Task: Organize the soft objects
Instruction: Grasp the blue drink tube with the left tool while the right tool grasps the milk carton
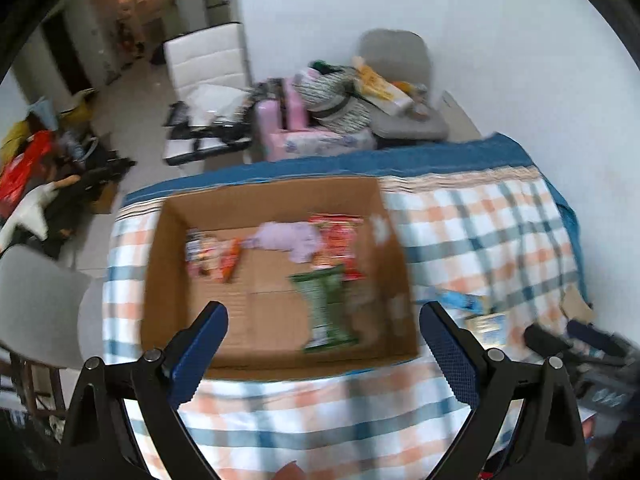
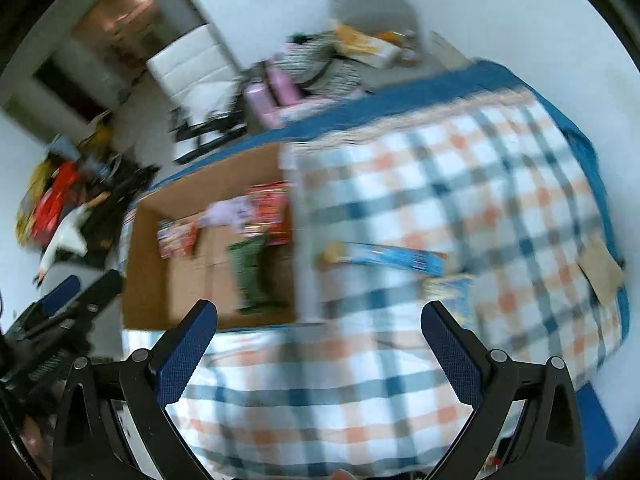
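An open cardboard box [image 1: 168,280] sits on a checked tablecloth [image 1: 480,232]. It holds a green packet [image 1: 326,312], a red packet [image 1: 340,244], a lilac soft item [image 1: 288,240] and a small colourful packet [image 1: 212,256]. My left gripper [image 1: 324,312] is open and empty above the box's near side. My right gripper [image 2: 320,312] is open and empty over the cloth, right of the box [image 2: 152,280]. A blue packet [image 2: 400,258] and a pale blue-yellow packet [image 2: 452,288] lie on the cloth ahead of it. The right gripper also shows in the left wrist view [image 1: 572,340].
A brown cardboard piece [image 2: 604,276] lies at the cloth's right edge. Beyond the table stand a white chair [image 1: 208,64], a grey chair [image 1: 400,80] piled with bags, and a pink seat [image 1: 280,120]. Clutter covers the floor at left [image 1: 36,168].
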### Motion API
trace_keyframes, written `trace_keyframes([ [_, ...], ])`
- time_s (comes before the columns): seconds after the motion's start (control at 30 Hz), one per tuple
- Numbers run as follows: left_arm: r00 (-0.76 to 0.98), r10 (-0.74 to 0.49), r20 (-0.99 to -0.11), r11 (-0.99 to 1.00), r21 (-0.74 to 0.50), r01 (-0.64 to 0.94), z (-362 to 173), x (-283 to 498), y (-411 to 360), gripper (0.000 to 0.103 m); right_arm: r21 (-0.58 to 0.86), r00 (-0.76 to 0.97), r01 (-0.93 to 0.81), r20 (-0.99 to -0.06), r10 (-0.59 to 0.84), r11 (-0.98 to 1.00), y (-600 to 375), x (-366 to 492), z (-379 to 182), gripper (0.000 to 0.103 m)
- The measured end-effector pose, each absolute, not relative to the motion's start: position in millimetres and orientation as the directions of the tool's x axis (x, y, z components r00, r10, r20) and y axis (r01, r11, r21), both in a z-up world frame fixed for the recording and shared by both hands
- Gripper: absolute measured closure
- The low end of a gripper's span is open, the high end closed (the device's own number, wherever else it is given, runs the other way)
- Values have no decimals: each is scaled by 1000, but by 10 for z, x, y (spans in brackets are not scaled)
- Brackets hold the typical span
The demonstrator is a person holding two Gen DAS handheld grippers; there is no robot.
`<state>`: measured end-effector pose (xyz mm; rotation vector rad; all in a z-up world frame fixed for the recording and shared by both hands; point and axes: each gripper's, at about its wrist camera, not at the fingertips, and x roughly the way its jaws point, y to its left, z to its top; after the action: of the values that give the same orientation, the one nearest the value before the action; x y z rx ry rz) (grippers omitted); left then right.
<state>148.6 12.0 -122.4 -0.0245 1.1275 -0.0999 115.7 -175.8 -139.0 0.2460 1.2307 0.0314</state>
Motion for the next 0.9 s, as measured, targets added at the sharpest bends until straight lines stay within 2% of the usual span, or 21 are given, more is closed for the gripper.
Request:
trace_keyframes([
  [0.13, 366, -140, -920, 986, -95, 137, -1354, 1774, -524, 5, 165, 286, 228, -953, 96, 959, -2394, 1166, -1740, 0],
  [0.23, 249, -158, -955, 975, -112, 191, -1650, 2026, -1025, 5, 140, 214, 303, -974, 76, 943, -2816, 1201, -2157, 0],
  [0.3, 158, -150, -976, 977, -122, 176, -1890, 2132, -1232, 5, 157, 175, 334, -979, 102, 929, -3023, 1218, -2458, 0],
  [0.47, -53, -217, -975, 969, -221, 110, -2512, 2363, -1706, 5, 231, 87, 394, -973, 214, 889, -3249, 1268, -3179, 0],
  [0.6, -166, -238, -957, 970, -243, 10, -2900, 2475, -1850, 12, 289, 77, 409, -956, 283, 866, -3275, 1314, -3486, 0],
  [0.67, -227, -267, -937, 964, -259, -63, -3102, 2489, -1861, 15, 297, 70, 414, -953, 295, 861, -3287, 1360, -3628, 7],
  [0.7, -242, -269, -932, 963, -257, -81, -3159, 2495, -1864, 15, 289, 50, 415, -954, 296, 863, -3293, 1376, -3705, 21],
  [0.9, -307, -330, -893, 937, -272, -218, -3552, 2472, -1865, 15, 311, 10, 450, -939, 343, 837, -3590, 1251, -3782, 25],
])
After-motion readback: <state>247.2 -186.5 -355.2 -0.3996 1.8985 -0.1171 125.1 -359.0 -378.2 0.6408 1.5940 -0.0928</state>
